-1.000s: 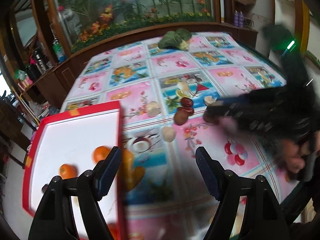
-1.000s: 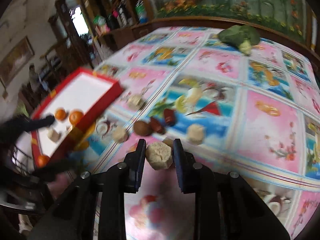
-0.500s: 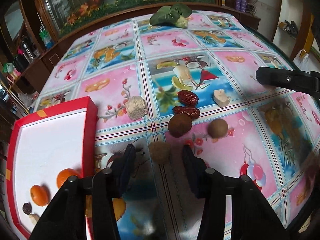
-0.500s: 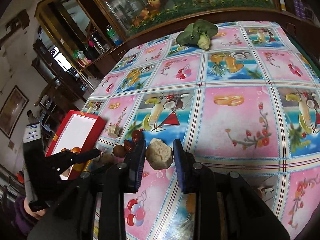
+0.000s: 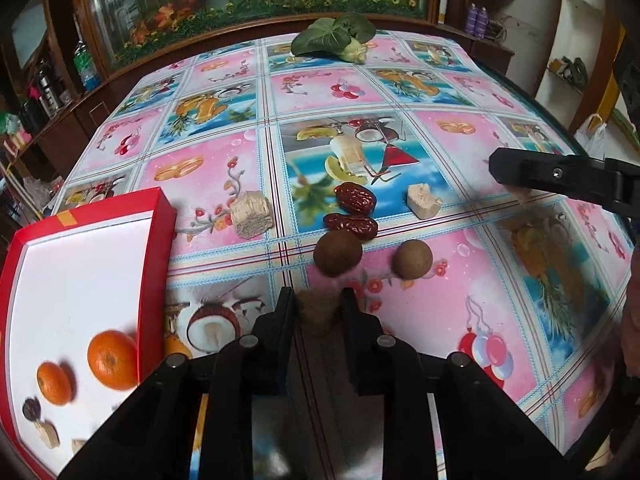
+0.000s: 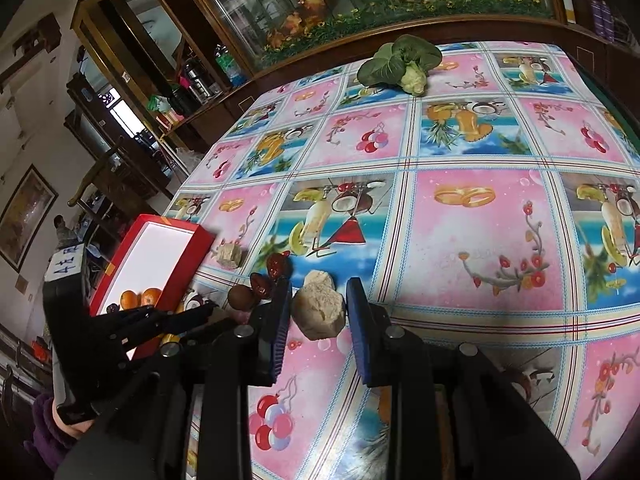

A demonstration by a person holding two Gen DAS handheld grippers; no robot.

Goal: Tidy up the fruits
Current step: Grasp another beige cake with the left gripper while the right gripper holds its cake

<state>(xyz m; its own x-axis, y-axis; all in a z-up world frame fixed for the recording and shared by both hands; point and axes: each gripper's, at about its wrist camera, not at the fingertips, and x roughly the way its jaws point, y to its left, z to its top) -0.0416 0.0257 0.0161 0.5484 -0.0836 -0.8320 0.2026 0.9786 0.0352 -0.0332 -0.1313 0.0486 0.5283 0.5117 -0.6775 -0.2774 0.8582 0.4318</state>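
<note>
My left gripper (image 5: 318, 310) is shut on a small brown lump (image 5: 316, 314) resting on the tablecloth, just right of the red tray (image 5: 156, 240). In the tray lie two oranges (image 5: 112, 360) and small pieces. Ahead of the gripper sit two round brown fruits (image 5: 338, 254), two red dates (image 5: 355, 198) and two beige chunks (image 5: 252, 218). My right gripper (image 6: 318, 308) is shut on a beige crumbly chunk (image 6: 320, 310), held a little above the table to the right of the pile. It shows in the left wrist view as a black finger (image 5: 560, 174).
A leafy green vegetable (image 5: 332, 36) lies at the table's far edge, before a wooden cabinet with an aquarium. The patterned tablecloth (image 6: 480, 240) stretches wide to the right. A hand in a purple sleeve (image 6: 52, 436) holds the left gripper.
My left gripper moved from beside the tray forward to the brown lump and closed on it. My right gripper carried its beige chunk away to the right.
</note>
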